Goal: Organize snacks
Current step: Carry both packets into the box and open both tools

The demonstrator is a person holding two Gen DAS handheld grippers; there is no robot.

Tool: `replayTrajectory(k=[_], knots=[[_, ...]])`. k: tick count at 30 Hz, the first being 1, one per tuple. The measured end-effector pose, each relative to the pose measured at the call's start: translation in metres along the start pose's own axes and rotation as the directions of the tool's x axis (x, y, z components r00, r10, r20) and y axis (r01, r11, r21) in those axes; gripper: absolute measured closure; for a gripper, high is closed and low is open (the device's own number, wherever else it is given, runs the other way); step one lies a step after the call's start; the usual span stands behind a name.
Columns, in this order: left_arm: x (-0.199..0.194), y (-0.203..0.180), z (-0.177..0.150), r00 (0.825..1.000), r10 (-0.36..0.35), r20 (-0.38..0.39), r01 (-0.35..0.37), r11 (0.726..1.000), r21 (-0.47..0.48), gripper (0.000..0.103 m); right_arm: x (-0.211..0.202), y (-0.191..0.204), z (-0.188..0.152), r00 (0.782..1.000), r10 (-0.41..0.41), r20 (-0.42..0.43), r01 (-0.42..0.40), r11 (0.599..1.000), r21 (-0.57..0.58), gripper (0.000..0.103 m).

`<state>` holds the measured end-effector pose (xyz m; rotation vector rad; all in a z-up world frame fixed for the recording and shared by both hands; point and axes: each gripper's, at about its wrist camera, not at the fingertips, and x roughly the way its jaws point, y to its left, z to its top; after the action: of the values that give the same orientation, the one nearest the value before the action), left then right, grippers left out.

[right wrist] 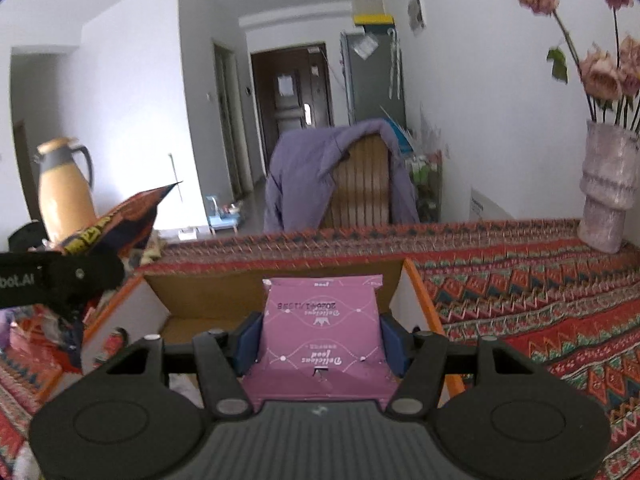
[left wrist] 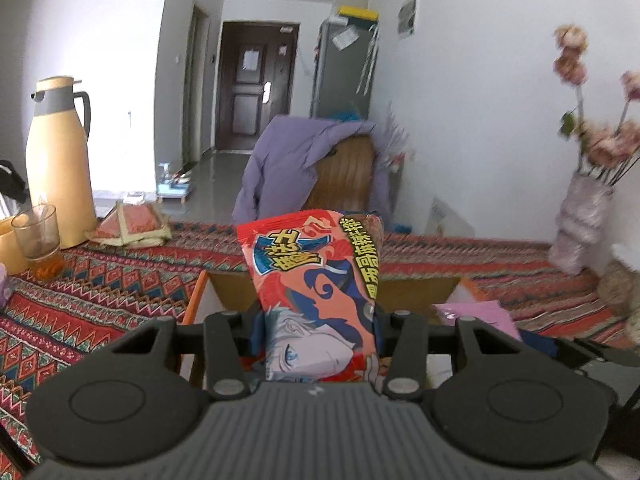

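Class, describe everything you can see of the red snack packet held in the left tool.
The red snack packet is a glossy, crinkly plastic pouch printed with a cartoon face, blue swirls and yellow lettering. It stands nearly upright, tilted slightly, its crimped top edge uppermost. The left tool clamps its lower part from both sides. It hangs above the open cardboard box, apart from the pink packet.

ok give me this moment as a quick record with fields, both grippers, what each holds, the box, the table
left gripper: shut on red snack packet
right gripper: shut on purple snack packet
cardboard box: open, orange-edged, just beyond both packets
table: covered with a red patterned cloth
left of box: yellow thermos jug, glass cup
right of box: vase of pink flowers
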<state>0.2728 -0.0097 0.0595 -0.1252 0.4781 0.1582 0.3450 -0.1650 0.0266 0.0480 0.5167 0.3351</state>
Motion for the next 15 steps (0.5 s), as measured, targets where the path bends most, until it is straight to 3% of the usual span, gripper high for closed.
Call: replayTrajectory(k=[10,15], knots=[[0.051,-0.001,-0.023,0.989,0.082,-0.123,-0.075,0.995,0.062,0.055,0.046,-0.004,-0.017,0.993,-0.038,-0.116,0.037,0.999,-0.015,0.042],[0.05,0.001,-0.03,0.989,0.07,-0.132,-0.062,0.996,0.065,0.055,0.041,-0.002,-0.016,0.995,-0.024,-0.101,0.02,0.999,-0.043,0.039]])
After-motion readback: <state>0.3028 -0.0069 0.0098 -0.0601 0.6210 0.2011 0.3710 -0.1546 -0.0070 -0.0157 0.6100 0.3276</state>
